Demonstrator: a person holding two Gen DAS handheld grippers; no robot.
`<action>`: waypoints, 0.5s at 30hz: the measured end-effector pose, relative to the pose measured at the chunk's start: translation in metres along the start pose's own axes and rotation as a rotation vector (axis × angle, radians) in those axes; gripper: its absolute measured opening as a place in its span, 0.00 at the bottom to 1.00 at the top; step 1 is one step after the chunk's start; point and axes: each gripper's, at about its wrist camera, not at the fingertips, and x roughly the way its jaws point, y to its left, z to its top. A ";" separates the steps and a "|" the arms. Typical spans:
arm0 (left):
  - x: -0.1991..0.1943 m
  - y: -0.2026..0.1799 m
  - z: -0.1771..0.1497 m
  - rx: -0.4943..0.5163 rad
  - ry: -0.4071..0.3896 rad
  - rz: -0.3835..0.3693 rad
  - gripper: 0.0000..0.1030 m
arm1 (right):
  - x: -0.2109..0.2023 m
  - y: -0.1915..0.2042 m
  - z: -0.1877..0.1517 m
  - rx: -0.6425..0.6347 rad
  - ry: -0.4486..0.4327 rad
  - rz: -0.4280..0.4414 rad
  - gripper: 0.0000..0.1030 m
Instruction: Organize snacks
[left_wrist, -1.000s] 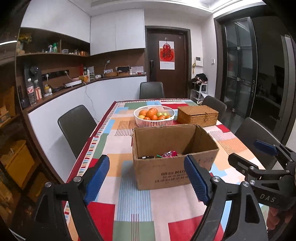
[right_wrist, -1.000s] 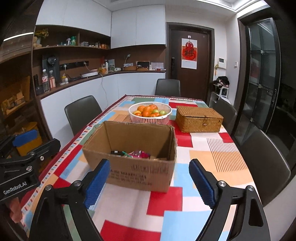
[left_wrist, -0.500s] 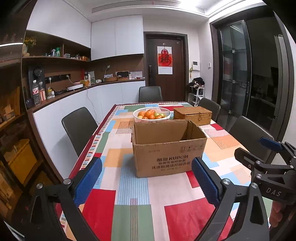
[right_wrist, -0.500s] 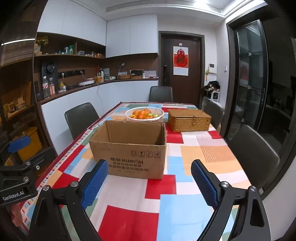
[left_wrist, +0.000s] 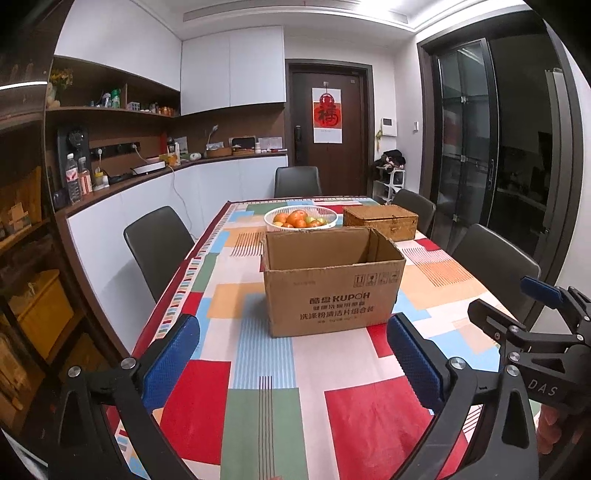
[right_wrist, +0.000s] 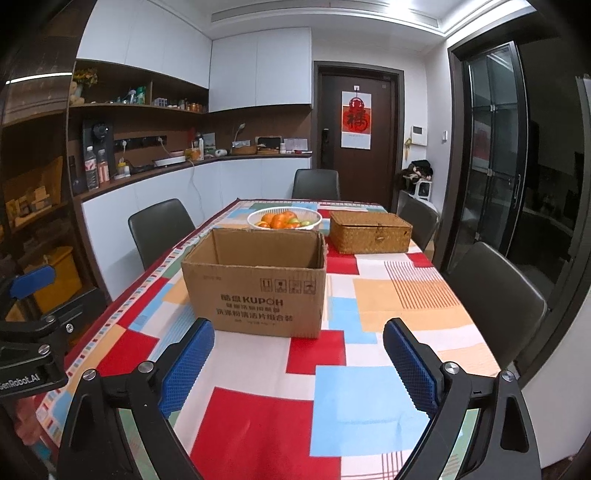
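An open brown cardboard box (left_wrist: 332, 295) (right_wrist: 255, 295) stands in the middle of the table with the colourful patchwork cloth (left_wrist: 258, 369). Its inside is hidden from this low angle, so no snacks show. My left gripper (left_wrist: 291, 325) hovers over the near part of the table, short of the box, its blue-padded jaws opening wide with nothing between them. My right gripper (right_wrist: 298, 328) is level with it to the right, also wide open and empty. Each gripper shows at the edge of the other's view.
Behind the box are a white basket of fruit (left_wrist: 301, 218) (right_wrist: 284, 219) and a shut wicker box (left_wrist: 380, 221) (right_wrist: 369, 232). Dark chairs (left_wrist: 159, 243) (right_wrist: 495, 295) line both long sides and the far end. A counter runs along the left wall.
Both grippers have drawn back from the box, which now looks farther away. The wrapped snacks seen inside it a second ago are out of sight. Both pairs of jaws stand wider.
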 end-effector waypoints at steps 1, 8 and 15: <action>-0.001 0.000 -0.001 0.001 0.002 -0.002 1.00 | 0.000 0.000 0.000 0.000 0.001 -0.001 0.91; -0.003 0.001 -0.003 0.004 -0.002 0.013 1.00 | -0.004 0.002 -0.002 -0.011 -0.003 -0.007 0.91; -0.004 0.003 -0.004 -0.007 -0.015 0.015 1.00 | -0.002 0.005 -0.003 -0.014 0.001 -0.003 0.91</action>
